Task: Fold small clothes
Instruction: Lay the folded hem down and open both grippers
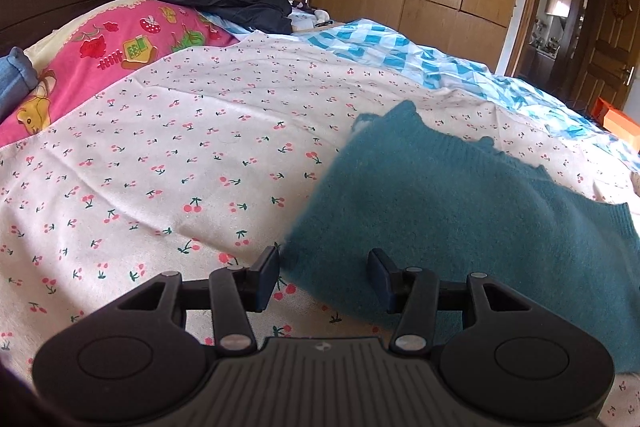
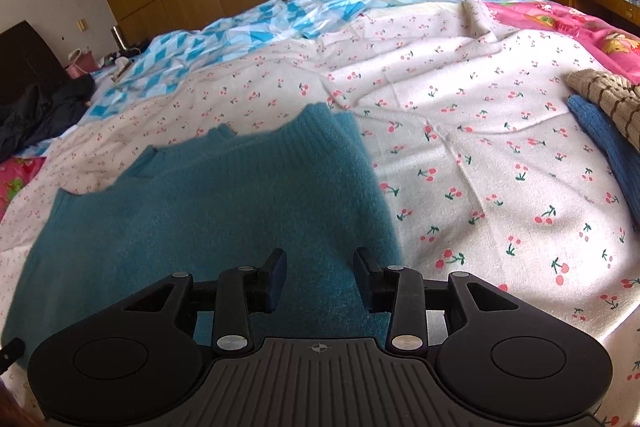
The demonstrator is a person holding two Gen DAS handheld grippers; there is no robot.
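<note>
Lying flat on the cherry-print sheet (image 1: 168, 131) near the bed's front edge, the teal knit sweater (image 2: 208, 203) looks soft, light and floppy, best pinched at its near hem corners by the left gripper (image 1: 324, 277) and right gripper (image 2: 320, 273), both spread open and empty.

Fuzzy teal knit sweater (image 2: 208, 195) on matt cherry-print cotton sheet (image 2: 460, 131); matt black plastic right tool (image 2: 320, 277).

A fuzzy teal knit sweater (image 1: 460, 211) (image 2: 208, 203) lies flat on the cherry-print sheet, ribbed at its edges. Off to the right sit a blue knit (image 2: 608, 135) and, resting on it, a tan striped knit (image 2: 604, 95).
</note>
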